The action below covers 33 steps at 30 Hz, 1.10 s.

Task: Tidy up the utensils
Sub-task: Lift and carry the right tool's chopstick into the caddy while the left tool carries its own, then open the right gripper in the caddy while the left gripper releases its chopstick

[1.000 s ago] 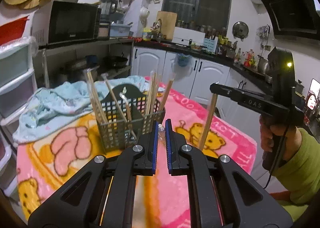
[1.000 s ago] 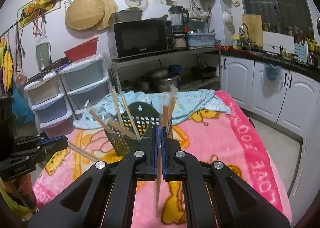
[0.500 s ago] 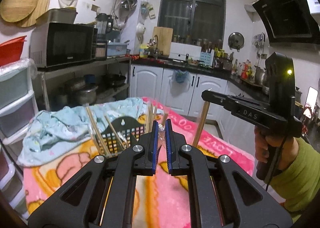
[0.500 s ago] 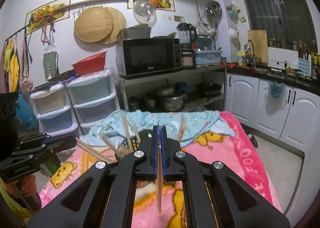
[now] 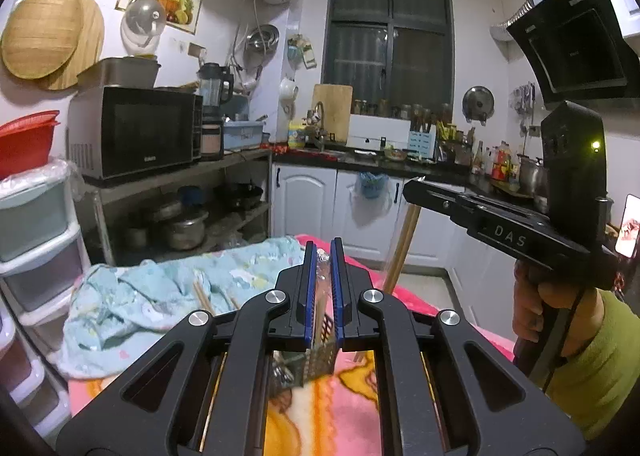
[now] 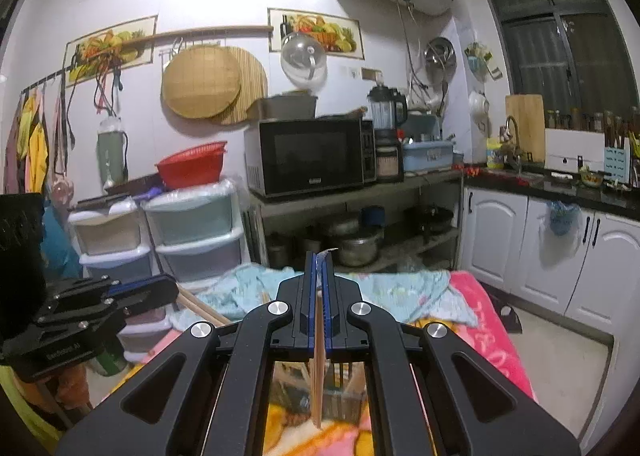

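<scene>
**A:** So what were the two grippers doing at that moment?

**B:** Both were pinching something. The right black two-finger gripper [image 6: 319,276] had its blue pads pressed together on a pale wooden chopstick in a clear plastic sleeve [image 6: 318,356], which hung down below the fingers with its lower tip over the blanket. From the other camera you could see that same chopstick [image 5: 404,244] hanging at a slant under the right gripper [image 5: 412,188], held by a hand [image 5: 536,308] with a green sleeve behind it.

**A:** And the left one?

**B:** The left black gripper [image 5: 322,268] was nearly closed, pads clamped on a crinkly clear plastic wrapper [image 5: 321,276]. Couldn't tell for sure what was inside it. In the right camera the left gripper [image 6: 160,290] showed at the left edge with wooden chopsticks [image 6: 200,308] poking out of it.

**A:** Where was the holder?

**B:** The dark grid-walled plastic utensil basket [image 5: 320,352] sat on the pink cartoon-print blanket [image 5: 344,408], low in both views, mostly hidden behind the gripper bodies. Loose chopsticks stuck up from it, and a light blue patterned cloth [image 5: 160,296] lay bunched just behind.
</scene>
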Each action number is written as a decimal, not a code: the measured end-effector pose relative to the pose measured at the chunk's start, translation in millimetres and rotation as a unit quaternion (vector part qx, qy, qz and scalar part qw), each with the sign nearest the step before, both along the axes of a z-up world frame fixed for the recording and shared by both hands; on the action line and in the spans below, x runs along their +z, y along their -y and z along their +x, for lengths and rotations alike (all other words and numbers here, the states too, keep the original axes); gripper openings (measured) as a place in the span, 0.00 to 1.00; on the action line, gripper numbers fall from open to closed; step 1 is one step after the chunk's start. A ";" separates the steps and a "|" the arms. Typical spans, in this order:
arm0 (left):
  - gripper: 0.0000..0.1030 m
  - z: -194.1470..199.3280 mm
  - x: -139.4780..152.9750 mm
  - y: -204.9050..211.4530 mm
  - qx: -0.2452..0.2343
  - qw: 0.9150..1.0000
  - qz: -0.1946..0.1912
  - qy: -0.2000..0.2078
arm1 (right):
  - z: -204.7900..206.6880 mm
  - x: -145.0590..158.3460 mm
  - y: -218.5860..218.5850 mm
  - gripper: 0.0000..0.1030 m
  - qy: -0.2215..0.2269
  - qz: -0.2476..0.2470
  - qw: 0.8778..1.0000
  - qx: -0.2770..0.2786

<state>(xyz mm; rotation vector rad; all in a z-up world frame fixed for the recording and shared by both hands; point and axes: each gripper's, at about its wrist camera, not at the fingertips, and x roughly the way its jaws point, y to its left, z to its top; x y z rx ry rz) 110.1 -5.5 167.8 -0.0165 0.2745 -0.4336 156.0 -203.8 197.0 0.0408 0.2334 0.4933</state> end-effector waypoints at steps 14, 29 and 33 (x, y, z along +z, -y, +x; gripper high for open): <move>0.04 36.7 4.7 -9.5 0.013 0.999 -0.023 -0.026 | 41.9 25.5 -5.5 0.03 0.025 0.015 1.000 -0.011; 0.04 69.4 -28.6 0.3 0.011 0.997 -0.012 -0.074 | 85.8 -14.3 -20.1 0.03 -0.016 0.000 1.000 -0.025; 0.04 78.2 -39.1 3.0 0.013 0.996 -0.006 -0.087 | 93.9 -27.1 -25.5 0.03 -0.031 -0.006 0.999 -0.026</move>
